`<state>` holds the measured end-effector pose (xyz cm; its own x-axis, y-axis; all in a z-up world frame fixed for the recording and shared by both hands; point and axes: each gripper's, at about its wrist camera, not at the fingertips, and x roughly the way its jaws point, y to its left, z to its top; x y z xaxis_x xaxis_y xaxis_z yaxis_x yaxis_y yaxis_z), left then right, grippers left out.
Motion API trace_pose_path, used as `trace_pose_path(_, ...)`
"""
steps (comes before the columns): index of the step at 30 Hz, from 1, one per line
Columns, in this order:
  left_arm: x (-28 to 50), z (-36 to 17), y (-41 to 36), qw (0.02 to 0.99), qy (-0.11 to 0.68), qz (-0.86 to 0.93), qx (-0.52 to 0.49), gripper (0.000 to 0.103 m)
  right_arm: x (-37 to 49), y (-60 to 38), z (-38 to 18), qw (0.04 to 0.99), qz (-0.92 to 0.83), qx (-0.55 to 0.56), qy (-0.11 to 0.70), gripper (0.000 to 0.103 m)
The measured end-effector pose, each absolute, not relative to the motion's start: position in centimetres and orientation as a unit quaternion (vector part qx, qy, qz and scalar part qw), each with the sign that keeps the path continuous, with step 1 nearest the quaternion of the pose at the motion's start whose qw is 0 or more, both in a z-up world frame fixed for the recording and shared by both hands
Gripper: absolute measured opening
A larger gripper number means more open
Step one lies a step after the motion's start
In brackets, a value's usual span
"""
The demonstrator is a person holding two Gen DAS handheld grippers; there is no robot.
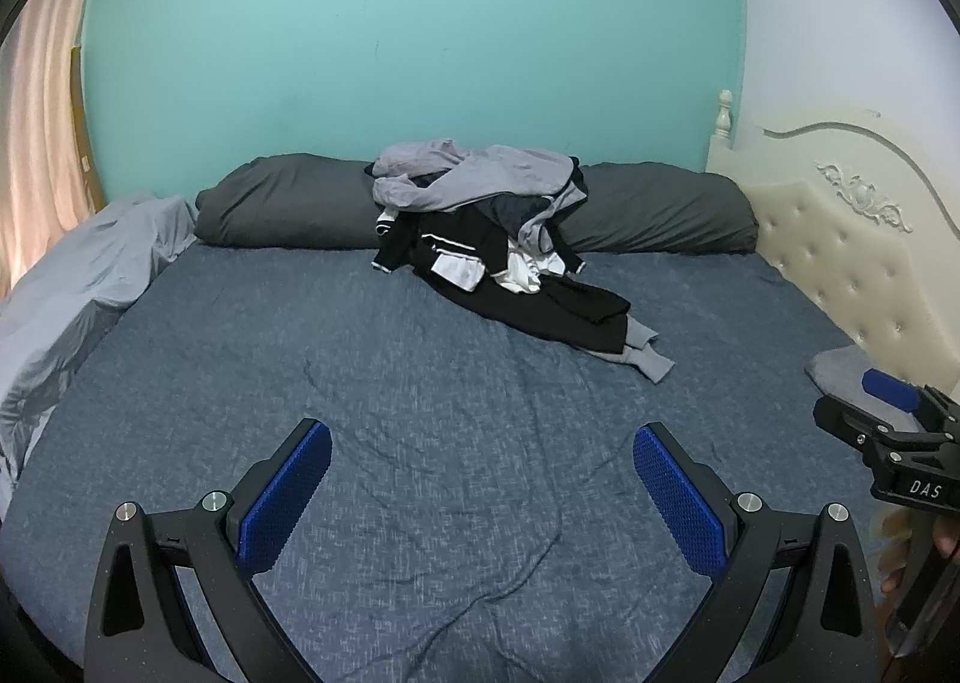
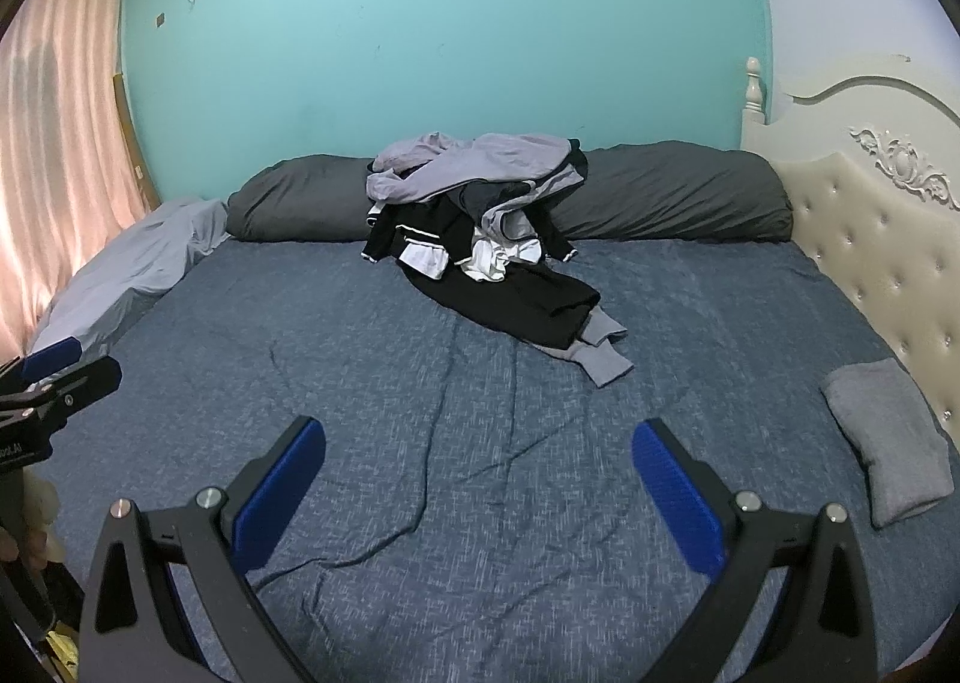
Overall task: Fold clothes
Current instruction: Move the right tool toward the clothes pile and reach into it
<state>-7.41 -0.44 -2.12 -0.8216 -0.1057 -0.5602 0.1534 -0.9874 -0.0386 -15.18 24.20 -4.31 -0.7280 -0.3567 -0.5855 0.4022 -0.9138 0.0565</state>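
Clothes pile point(image 1: 480, 239) well beyond both grippers, left point(image 1: 482, 476) and right point(image 2: 478, 473) fingers spread

Dim, cool indoor light, warm daylight glow through the curtain point(image 1: 42, 101), fisheye-bent edges, dark corner vignetting.

A loose pile of clothes point(image 1: 480, 221) sits at the bed's far side against dark pillows, grey garments heaped over black white-trimmed ones, one grey leg or sleeve trailing forward, while a folded grey garment point(image 2: 888, 437), possibly a towel, lies flat near the headboard.
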Motion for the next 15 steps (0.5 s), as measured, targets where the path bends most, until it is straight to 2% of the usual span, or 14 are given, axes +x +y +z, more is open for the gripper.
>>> trace_pose_path(15,-18.2,-5.9,-5.7,0.082,0.059,-0.957,0.273,0.103,-26.9,21.1,-8.2,0.207,-0.928,0.309,0.031,0.103)
